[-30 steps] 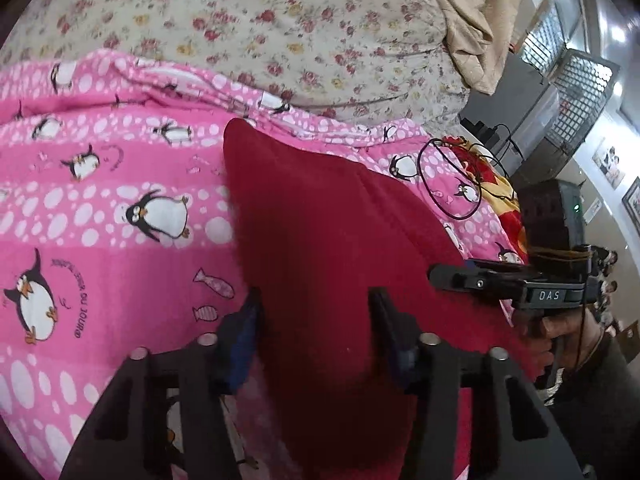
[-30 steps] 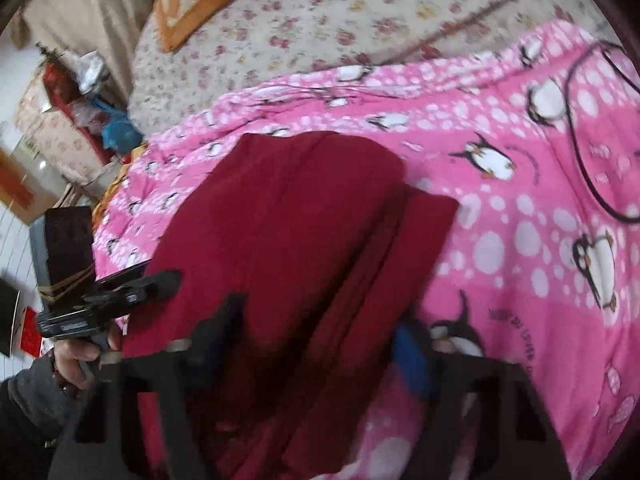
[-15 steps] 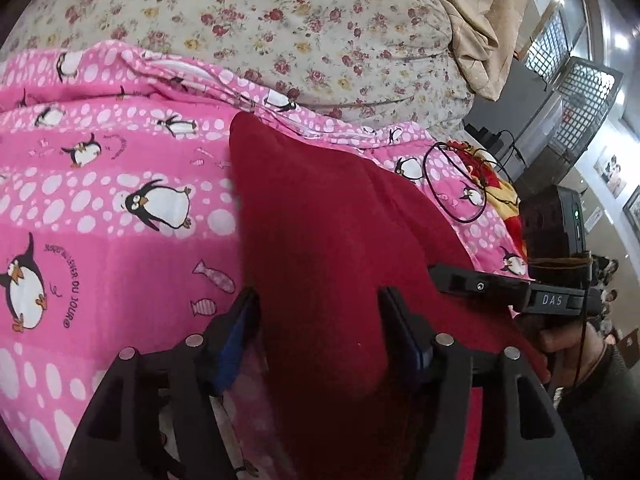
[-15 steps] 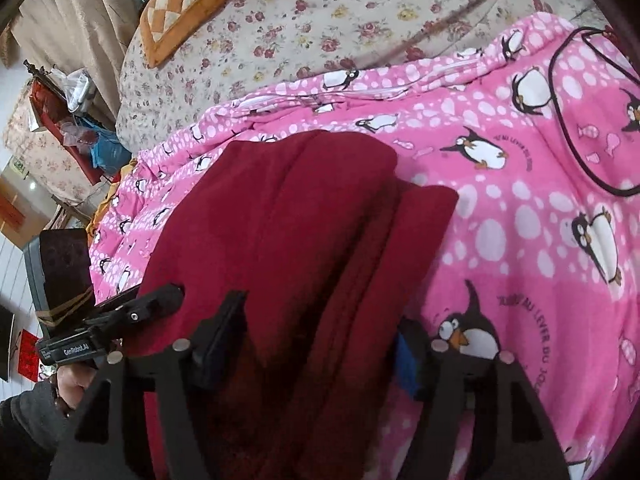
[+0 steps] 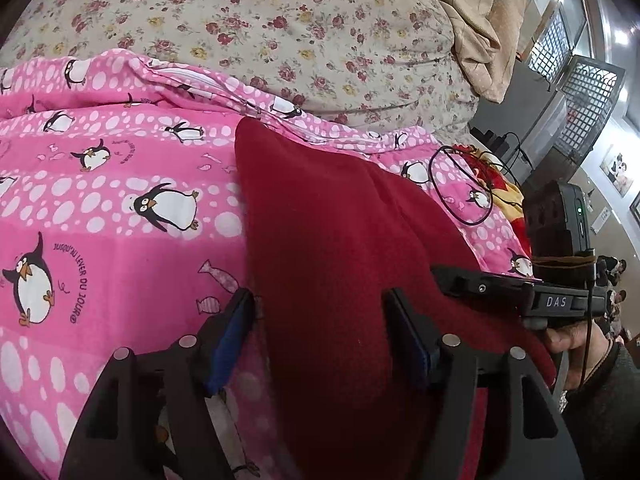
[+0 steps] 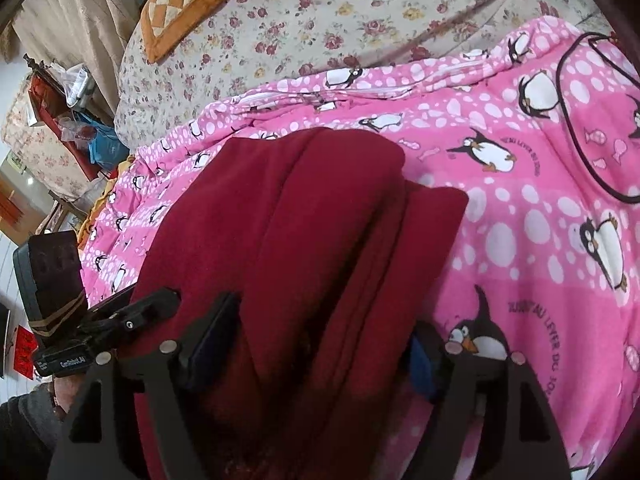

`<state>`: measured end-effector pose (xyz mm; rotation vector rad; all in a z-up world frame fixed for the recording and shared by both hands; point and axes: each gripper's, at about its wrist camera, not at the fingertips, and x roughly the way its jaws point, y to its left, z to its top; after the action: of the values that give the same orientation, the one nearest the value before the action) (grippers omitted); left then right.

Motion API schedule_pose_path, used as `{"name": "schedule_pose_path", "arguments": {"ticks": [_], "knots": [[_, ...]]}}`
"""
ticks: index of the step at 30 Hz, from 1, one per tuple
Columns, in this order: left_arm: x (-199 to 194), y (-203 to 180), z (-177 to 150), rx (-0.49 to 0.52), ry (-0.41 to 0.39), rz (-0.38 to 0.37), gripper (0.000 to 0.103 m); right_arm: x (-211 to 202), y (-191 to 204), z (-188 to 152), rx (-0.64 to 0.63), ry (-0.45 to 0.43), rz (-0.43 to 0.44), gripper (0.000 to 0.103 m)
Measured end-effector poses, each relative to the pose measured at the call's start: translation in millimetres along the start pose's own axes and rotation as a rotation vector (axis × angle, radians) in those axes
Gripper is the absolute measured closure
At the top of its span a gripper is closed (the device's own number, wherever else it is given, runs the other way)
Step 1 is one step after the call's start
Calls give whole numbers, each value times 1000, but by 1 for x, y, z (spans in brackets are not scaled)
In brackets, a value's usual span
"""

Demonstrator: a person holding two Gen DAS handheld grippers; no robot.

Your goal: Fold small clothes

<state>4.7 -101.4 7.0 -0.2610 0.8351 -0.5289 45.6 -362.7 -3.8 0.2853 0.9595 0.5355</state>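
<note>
Both tongs, left (image 5: 320, 328) and right (image 6: 320, 340), opening, astride red garment (image 5: 340, 240); "DAS" label (image 5: 556, 302)

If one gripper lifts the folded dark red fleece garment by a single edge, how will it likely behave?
The dark red fleece garment would probably flop and unfold: its stacked layers lie loose, nothing pinning them. It looks thick but soft, so likely light for its bulk. Its fuzzy surface probably grips the pink penguin-print blanket rather than sliding freely.

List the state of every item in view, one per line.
red garment: folded in layers, lying on the blanket
left gripper: jaws opening, garment between them
right gripper: jaws opening, garment between them
penguin blanket: spread out, wrinkled
black cable: looped on blanket
</note>
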Motion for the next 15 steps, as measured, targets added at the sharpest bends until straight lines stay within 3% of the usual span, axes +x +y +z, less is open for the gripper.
{"name": "schedule_pose_path", "arguments": {"ticks": [7,12,13,15], "knots": [[0,1,0,-8,0,-4,56,-3,7,-6,-40,-42,-51,26],[1,0,0,-3,-2,5,57,-7,12,-9,-51,-57,-71,38],[1,-1,0,1,-2,4,58,-9,13,-10,-47,-62,-71,39],[-1,-3,-1,8,-7,-14,75,-11,13,-10,-33,-68,-62,50]]}}
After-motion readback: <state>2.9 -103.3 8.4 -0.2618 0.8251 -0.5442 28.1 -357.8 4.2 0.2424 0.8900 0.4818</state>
